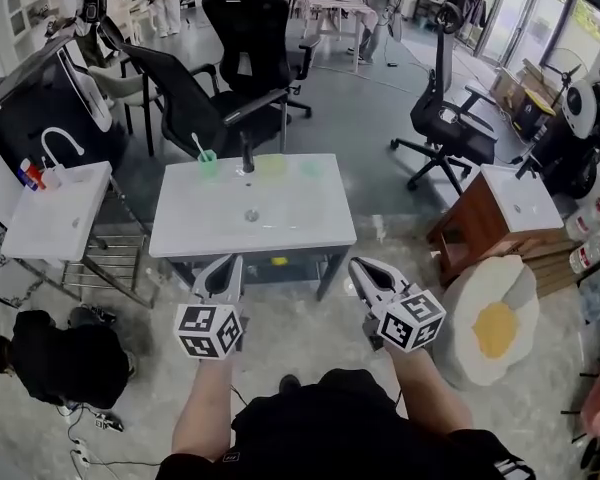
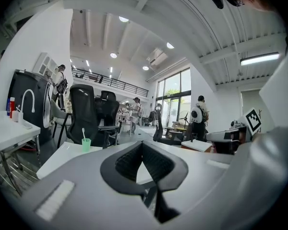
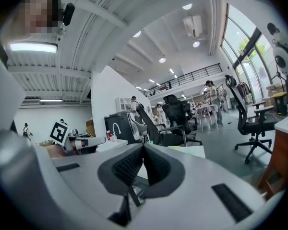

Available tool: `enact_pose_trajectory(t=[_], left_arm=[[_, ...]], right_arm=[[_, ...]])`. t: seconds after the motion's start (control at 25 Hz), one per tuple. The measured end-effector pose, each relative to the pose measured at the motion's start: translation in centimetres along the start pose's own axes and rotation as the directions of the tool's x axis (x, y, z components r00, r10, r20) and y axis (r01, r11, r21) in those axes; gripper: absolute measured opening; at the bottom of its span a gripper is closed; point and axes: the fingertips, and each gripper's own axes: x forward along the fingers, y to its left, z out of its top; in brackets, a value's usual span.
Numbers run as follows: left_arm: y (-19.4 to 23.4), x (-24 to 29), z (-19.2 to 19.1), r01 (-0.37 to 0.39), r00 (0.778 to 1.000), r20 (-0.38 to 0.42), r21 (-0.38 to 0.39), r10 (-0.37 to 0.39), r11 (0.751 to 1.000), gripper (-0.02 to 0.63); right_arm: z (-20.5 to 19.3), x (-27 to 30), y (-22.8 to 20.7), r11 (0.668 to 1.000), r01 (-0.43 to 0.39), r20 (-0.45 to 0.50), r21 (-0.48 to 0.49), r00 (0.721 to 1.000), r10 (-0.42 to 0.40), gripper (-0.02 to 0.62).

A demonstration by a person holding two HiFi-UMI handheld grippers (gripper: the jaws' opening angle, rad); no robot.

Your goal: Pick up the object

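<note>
A white washbasin table (image 1: 252,218) stands on a glossy grey floor (image 1: 370,98), with black office chairs (image 1: 248,28) just behind it. A second white basin unit (image 1: 58,218) sits to its left and a wooden cabinet (image 1: 480,233) to its right. Tall windows (image 1: 540,13) stand far beyond its right side.

— How are the left tongs (image 1: 223,266)?
— Jaws together, empty; the bare left forearm (image 1: 205,408) is stretched forward.
— And the right tongs (image 1: 364,268)?
— Same: jaws together, empty, held level beside the left.
</note>
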Motion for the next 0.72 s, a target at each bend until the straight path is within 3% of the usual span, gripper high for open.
enact_pose_trajectory(t=[0.44, 0.72], left_arm=[[2.3, 5.0, -0.2, 0.004, 0.999, -0.038, 0.021, -0.004, 1.000, 0.009], [3.8, 11.6, -0.4, -0.008, 0.997, -0.077, 0.019, 0.009, 1.000, 0.009]], right_arm=[[-1.0, 5.5, -3.6, 0.999, -0.019, -0.031, 0.040, 0.999, 0.020, 0.012], [-0.9, 10.4, -8.5, 0.996, -0.054, -0.055, 0.064, 0.997, 0.058, 0.011]])
